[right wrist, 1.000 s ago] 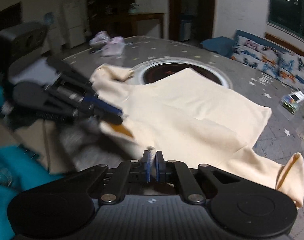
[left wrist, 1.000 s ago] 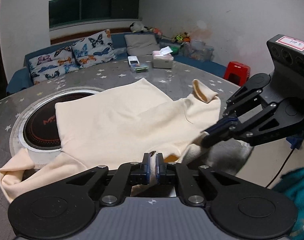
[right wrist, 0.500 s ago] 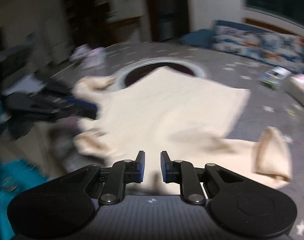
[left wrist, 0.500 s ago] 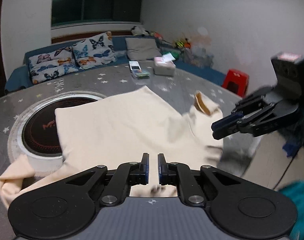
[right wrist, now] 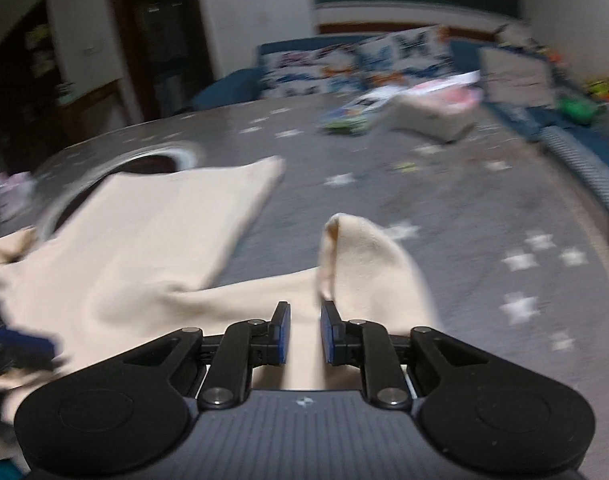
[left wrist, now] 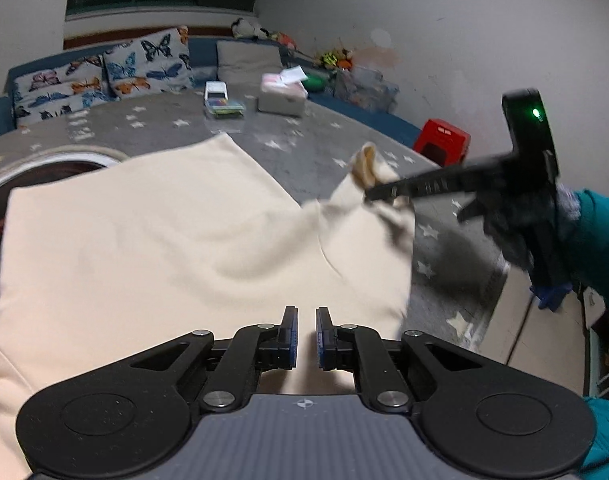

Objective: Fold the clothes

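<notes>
Both grippers, left gripper (left wrist: 305, 338) and right gripper (right wrist: 305, 332), hover with jaws slightly parted and empty over the cream top (left wrist: 152, 248) spread on the bench (right wrist: 444, 216), the right probably lining up on its sleeve (right wrist: 368, 268), though blur hides any contact.

dim indoor light | R wrist view motion-blurred | L view sharper | fisheye bends edges, dark corners
</notes>
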`<state>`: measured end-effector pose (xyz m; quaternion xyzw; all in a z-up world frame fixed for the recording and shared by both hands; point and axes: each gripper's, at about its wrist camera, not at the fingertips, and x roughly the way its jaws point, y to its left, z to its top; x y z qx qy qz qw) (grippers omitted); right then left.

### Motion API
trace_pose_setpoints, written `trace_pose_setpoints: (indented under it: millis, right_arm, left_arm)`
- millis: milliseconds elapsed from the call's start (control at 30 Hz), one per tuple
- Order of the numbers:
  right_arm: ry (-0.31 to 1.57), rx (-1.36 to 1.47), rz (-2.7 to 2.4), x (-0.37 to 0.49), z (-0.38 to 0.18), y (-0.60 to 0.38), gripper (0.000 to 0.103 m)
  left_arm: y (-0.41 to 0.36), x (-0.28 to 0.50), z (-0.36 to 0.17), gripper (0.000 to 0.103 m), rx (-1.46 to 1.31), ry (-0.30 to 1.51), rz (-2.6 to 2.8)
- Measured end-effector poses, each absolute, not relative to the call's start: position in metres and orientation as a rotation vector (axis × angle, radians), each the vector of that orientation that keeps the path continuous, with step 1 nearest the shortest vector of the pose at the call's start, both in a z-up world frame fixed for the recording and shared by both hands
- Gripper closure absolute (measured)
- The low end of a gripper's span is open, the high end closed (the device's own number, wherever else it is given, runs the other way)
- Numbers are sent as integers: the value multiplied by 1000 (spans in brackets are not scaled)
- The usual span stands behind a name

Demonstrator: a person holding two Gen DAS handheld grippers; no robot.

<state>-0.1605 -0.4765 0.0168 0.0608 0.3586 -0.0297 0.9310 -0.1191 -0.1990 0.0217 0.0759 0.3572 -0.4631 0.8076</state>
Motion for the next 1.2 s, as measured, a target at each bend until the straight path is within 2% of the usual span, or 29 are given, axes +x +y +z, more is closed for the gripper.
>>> trace_pose_setpoints:
  millis: [233, 367, 800, 967, 1200]
  right_arm:
    - [693, 68, -288, -165, 30, -511, 83]
    - [676, 62, -193, -166, 39, -492, 71]
    - [715, -64, 231, -131, 25, -379, 72]
    - [753, -114, 215, -126, 20, -376, 72]
    - [704, -116, 287, -138, 37, -354, 72]
  left_arm:
    - [-199, -129, 16, 83, 172, 779, -1025]
    - [-201, -128, 20, 83, 173, 767, -1028]
    - [-197, -131, 22, 83, 137, 797, -1043]
    - [-156, -117, 39, 81, 92, 729, -901]
    - [-91, -78, 49, 81, 109, 670, -523]
